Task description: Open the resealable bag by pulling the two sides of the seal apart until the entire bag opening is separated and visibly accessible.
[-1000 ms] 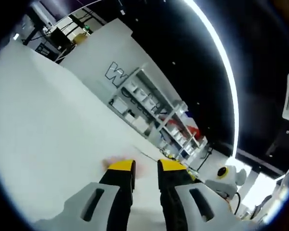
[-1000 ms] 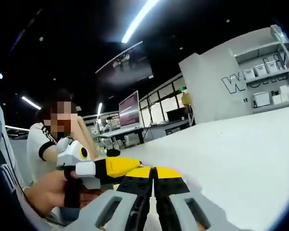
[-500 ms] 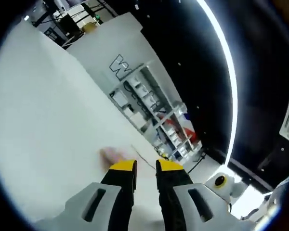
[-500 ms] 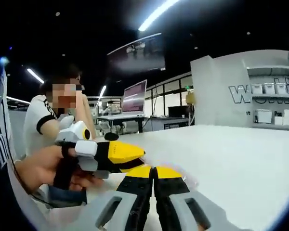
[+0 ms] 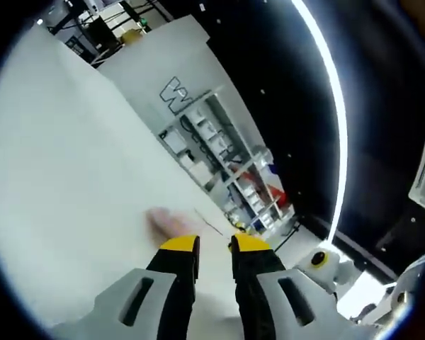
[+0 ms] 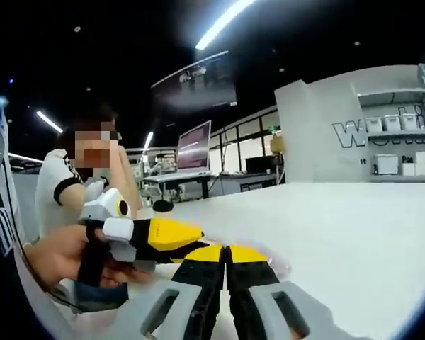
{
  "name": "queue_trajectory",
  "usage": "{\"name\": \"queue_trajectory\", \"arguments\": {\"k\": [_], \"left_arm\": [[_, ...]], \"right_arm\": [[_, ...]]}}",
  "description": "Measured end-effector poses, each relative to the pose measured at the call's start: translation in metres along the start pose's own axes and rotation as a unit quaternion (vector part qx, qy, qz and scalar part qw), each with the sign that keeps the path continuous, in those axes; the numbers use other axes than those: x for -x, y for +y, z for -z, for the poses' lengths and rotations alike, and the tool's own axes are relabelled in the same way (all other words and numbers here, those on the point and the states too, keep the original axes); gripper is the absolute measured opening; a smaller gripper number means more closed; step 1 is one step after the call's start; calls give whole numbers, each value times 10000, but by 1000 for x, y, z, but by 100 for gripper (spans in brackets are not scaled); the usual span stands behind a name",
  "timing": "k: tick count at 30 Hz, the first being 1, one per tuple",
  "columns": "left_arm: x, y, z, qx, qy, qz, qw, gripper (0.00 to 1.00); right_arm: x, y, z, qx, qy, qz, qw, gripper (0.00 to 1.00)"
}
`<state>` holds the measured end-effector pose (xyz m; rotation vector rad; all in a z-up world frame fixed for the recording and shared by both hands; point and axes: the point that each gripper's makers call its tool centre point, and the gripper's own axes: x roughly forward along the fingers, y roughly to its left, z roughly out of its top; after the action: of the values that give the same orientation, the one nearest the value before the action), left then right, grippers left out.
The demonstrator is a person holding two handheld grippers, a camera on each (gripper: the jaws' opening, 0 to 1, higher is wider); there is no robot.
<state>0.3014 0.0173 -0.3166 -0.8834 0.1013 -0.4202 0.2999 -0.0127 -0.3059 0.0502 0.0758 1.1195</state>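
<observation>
Your right fingers (image 6: 227,249) are clenched on the bag (image 6: 278,267); your left fingers (image 5: 214,244), slightly parted, grip its edge. The bag (image 5: 171,222) hangs just above the white surface (image 5: 71,177). The right gripper view adds your hand (image 6: 60,256) on the left gripper (image 6: 152,237).

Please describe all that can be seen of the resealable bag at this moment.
The resealable bag is clear, thin plastic, so little of it shows. In the right gripper view its faintly pinkish edge pokes out just beyond the right claw, whose tips look shut on it, while the left claw comes in from the left beside it. In the left gripper view a blurred pinkish patch and a thin dark line sit ahead of the left claw's tips. Whether the seal is open cannot be told. The white table lies below.
</observation>
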Motion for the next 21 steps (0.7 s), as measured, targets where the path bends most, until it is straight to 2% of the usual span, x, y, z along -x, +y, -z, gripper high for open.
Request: {"name": "queue_trajectory", "arguments": {"k": [9, 12, 21], "left_arm": [[4, -2, 10, -26, 153, -5, 9999, 19], [4, 0, 8, 72, 91, -28, 9999, 19], [1, 1, -1, 22, 15, -29, 10000, 19]], "right_arm": [[0, -2, 0, -63, -27, 4, 10000, 0], [1, -2, 0, -48, -29, 9, 10000, 0], [1, 1, 1, 17, -3, -3, 10000, 0]]}}
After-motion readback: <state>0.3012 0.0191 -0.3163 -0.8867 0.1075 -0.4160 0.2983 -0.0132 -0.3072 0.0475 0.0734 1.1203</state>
